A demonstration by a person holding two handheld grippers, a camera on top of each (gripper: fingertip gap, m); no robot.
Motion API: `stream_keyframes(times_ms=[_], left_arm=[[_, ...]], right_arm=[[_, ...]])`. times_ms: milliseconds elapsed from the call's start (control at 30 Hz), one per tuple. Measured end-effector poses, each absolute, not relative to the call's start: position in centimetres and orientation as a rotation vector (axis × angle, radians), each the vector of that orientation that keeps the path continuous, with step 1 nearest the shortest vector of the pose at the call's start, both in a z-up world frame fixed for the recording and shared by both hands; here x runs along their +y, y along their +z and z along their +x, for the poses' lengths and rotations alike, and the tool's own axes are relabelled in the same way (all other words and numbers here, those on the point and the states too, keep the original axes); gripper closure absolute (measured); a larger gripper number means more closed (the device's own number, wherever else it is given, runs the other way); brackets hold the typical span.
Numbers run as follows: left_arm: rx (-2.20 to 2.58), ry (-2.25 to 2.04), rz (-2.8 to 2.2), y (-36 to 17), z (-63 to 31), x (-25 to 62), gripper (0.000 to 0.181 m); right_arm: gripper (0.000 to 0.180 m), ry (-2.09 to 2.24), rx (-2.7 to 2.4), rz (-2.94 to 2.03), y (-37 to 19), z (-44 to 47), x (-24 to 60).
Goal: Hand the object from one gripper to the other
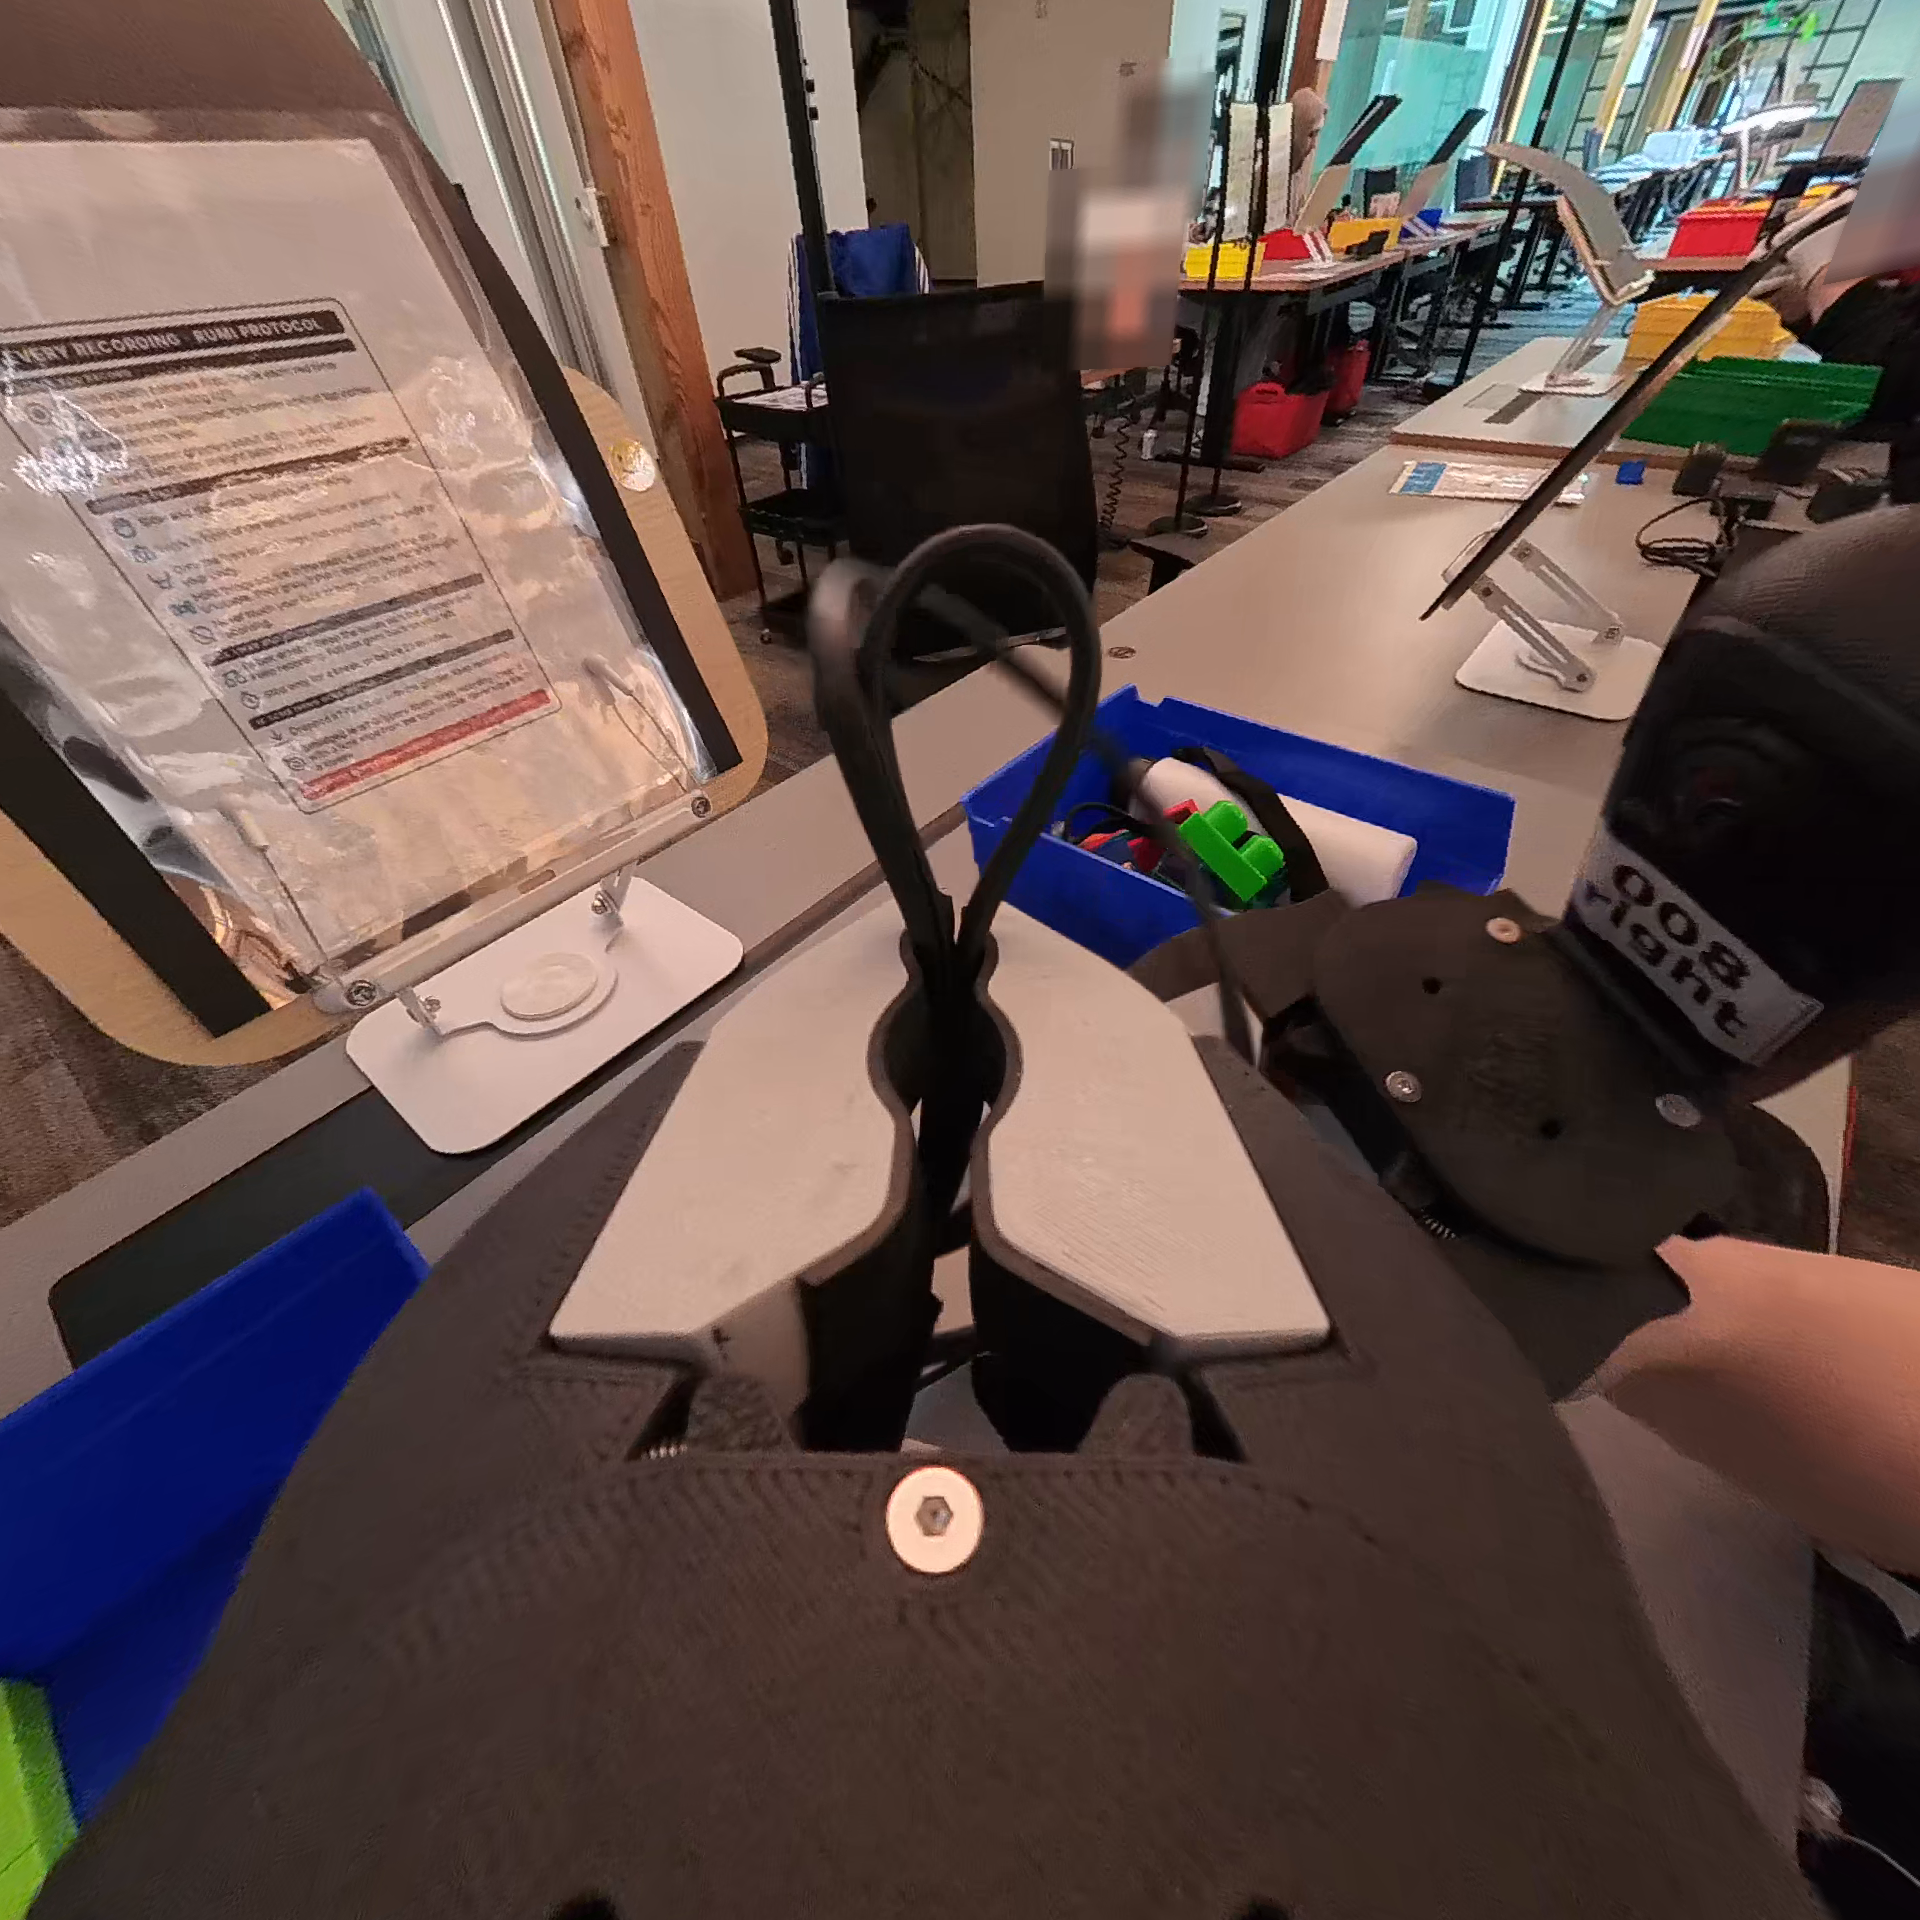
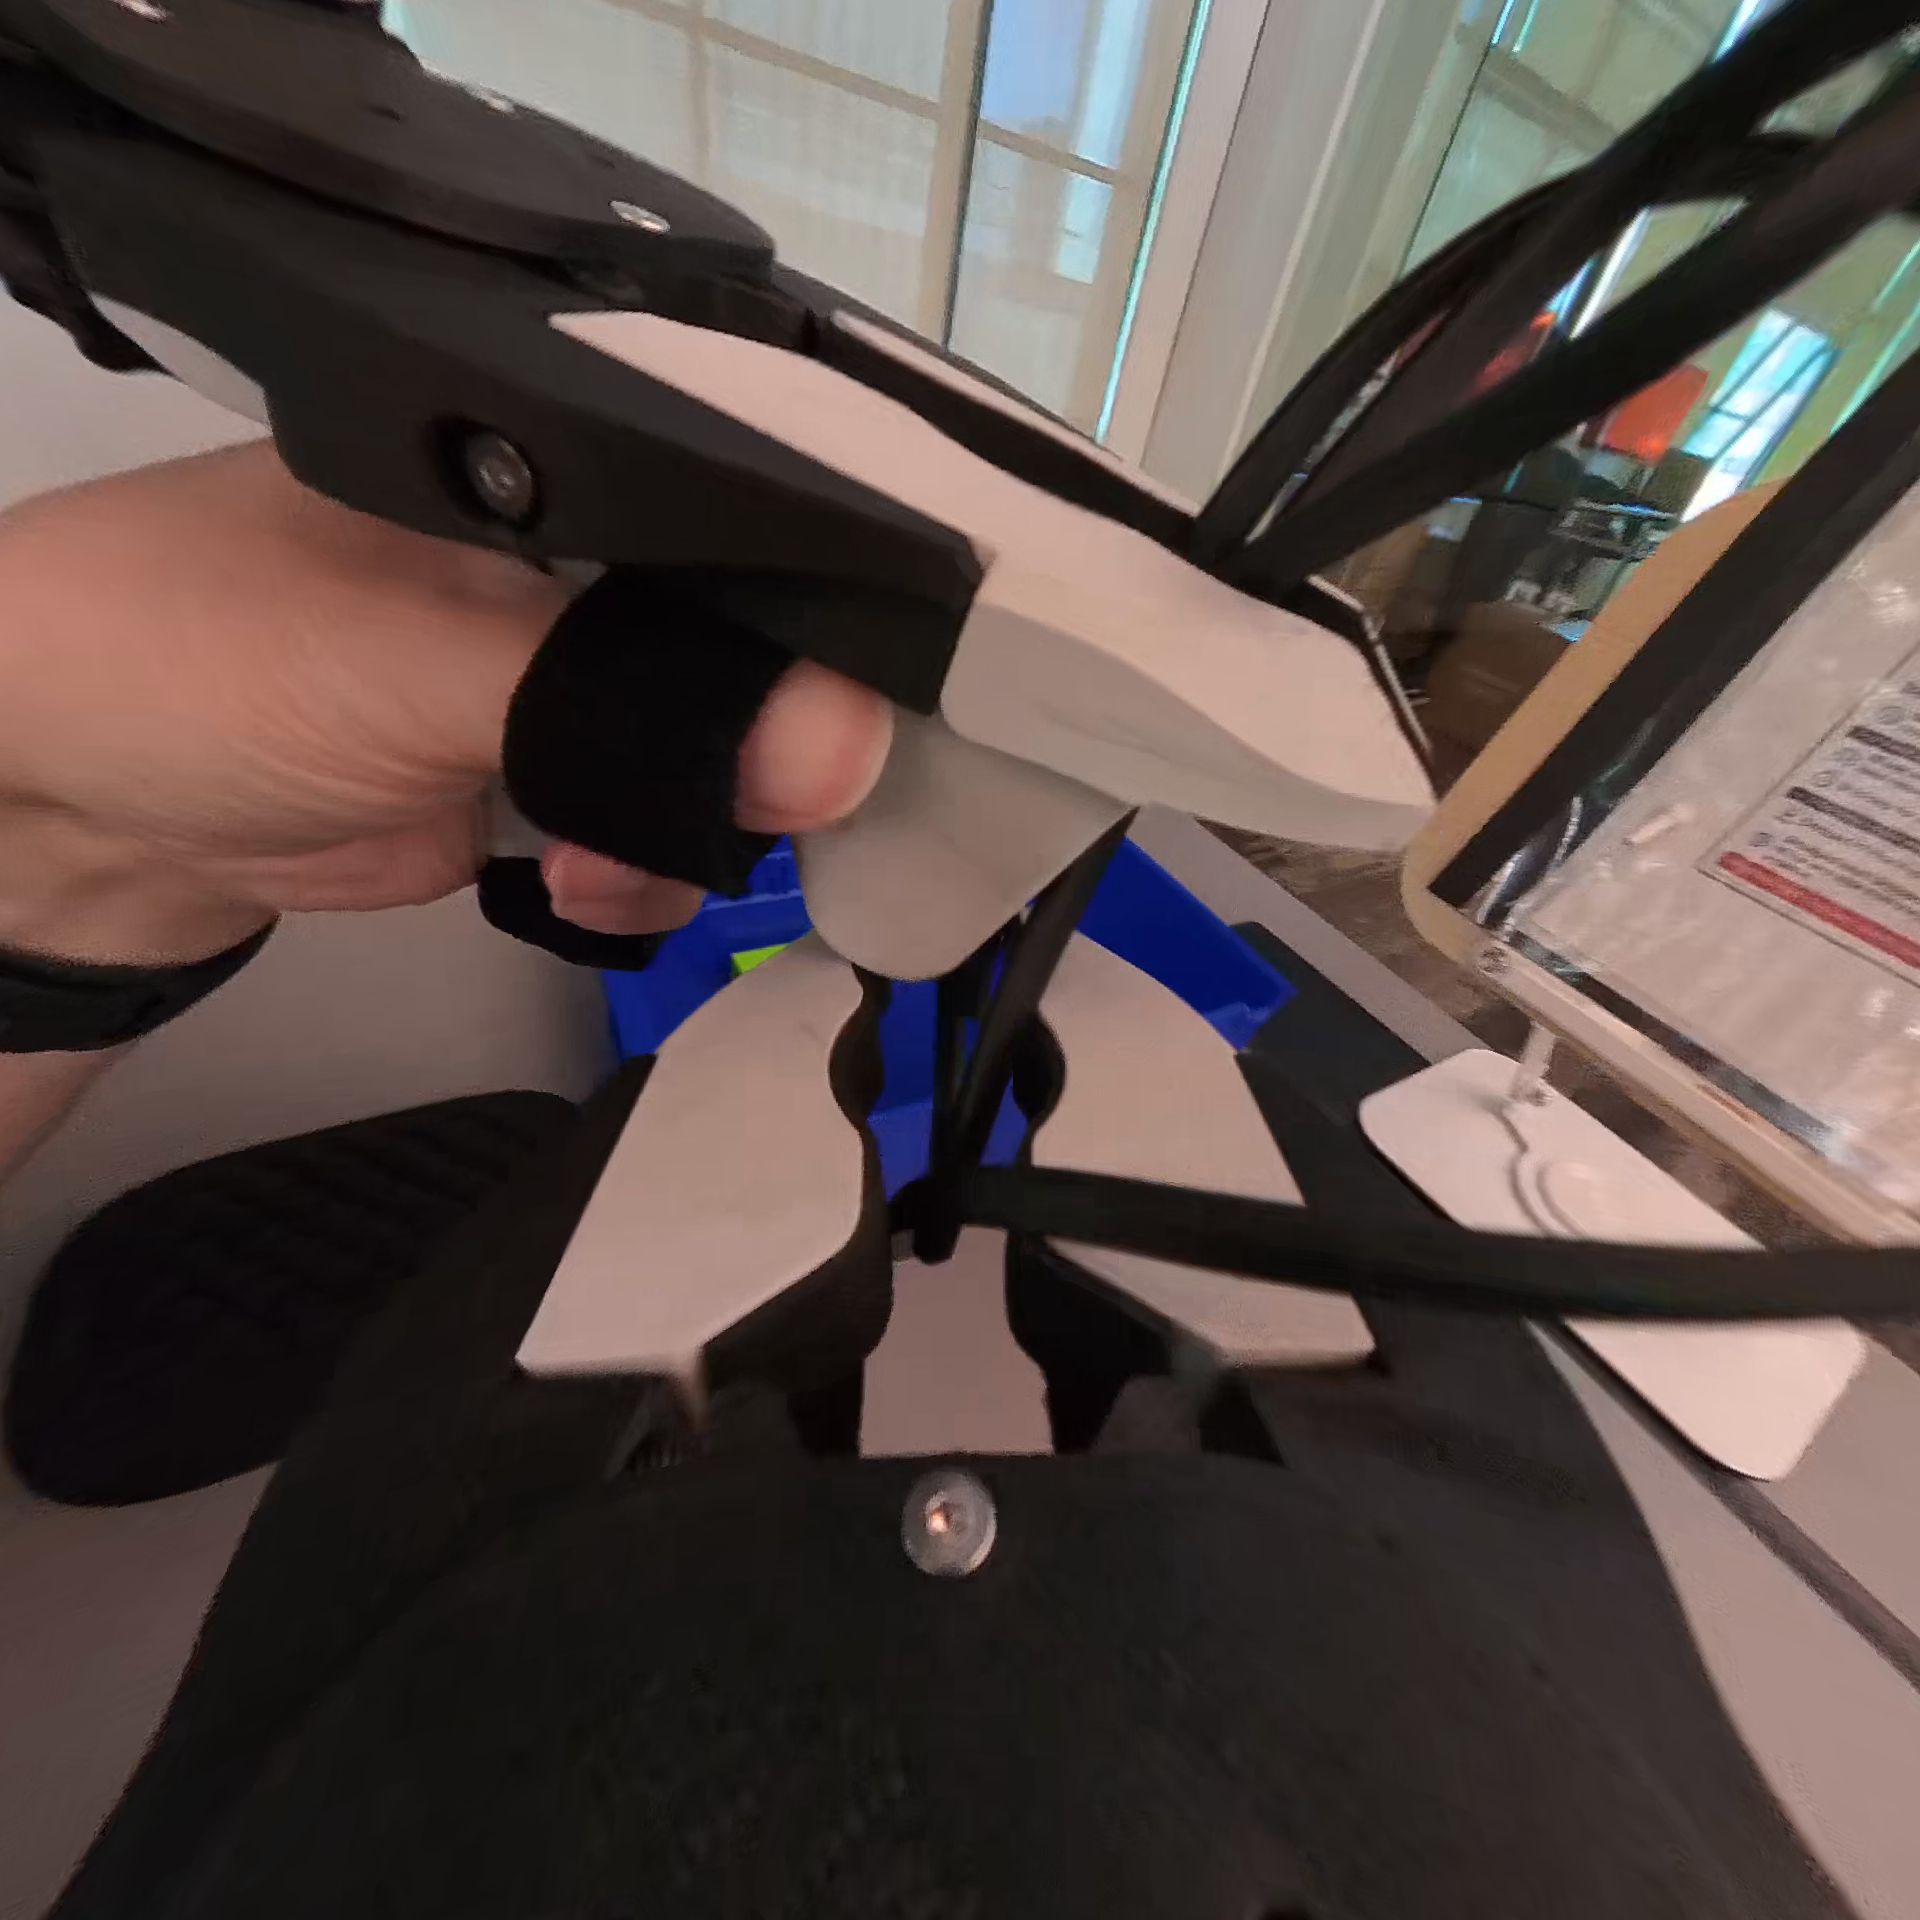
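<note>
Left gripper [image 1: 940, 1049], grey fingers on black body, frame centre: fingers pinched together on looped black rubbery cord [image 1: 940, 748]; loop rises to upper centre. Right gripper [image 2: 951, 1122], lower centre of right wrist view: fingers a narrow gap apart, cord strands [image 2: 1351, 1242] crossing between; grip not discernible. Behind, right of centre: blue plastic bin [image 1: 1351, 774] on grey table [image 1: 1299, 623].

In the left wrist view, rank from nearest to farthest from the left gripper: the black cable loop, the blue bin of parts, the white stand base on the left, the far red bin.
1. Black cable loop: between the left gripper fingers.
2. White stand base on the left and blue bin on the right: too close to call.
3. Red bin: far back.
</note>
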State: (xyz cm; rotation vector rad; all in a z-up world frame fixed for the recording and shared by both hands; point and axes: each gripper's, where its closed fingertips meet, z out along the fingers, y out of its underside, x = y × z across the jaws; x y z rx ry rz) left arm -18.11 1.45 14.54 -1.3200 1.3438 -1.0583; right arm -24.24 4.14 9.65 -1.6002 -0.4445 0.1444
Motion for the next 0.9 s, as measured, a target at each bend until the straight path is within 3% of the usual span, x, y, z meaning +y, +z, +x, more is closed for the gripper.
stream_keyframes(times_ms=[33, 133, 267, 533, 767, 900], left_arm=[[1.344, -1.080, -1.319, 14.6, -18.2, 1.3, 0.179], [1.359, -1.178, -1.325, 14.6, -18.4, 0.8, 0.180], [1.426, -1.238, -1.295, 14.0, -18.9, 0.0, 0.178], [1.511, -1.185, -1.284, 11.5, -21.3, 0.8, 0.116], [1.520, -0.896, -1.214, 8.4, -25.2, 3.7, 0.106], [1.575, -0.629, -0.922, 7.9, -25.7, 1.5, 0.102]], right_arm=[[0.163, 0.166, -0.446, -1.594, 9.7, -24.4, 4.1], [0.173, 0.162, -0.471, -1.588, 9.4, -24.2, 3.8], [0.174, 0.197, -0.508, -1.643, 8.5, -23.8, 3.2], [0.174, 0.162, -0.771, -2.012, 5.0, -20.1, 0.4], [0.175, 0.198, -1.150, -2.359, 3.8, -14.6, -6.1], [0.175, 0.418, -1.295, -2.453, 4.8, -14.8, -10.4]])
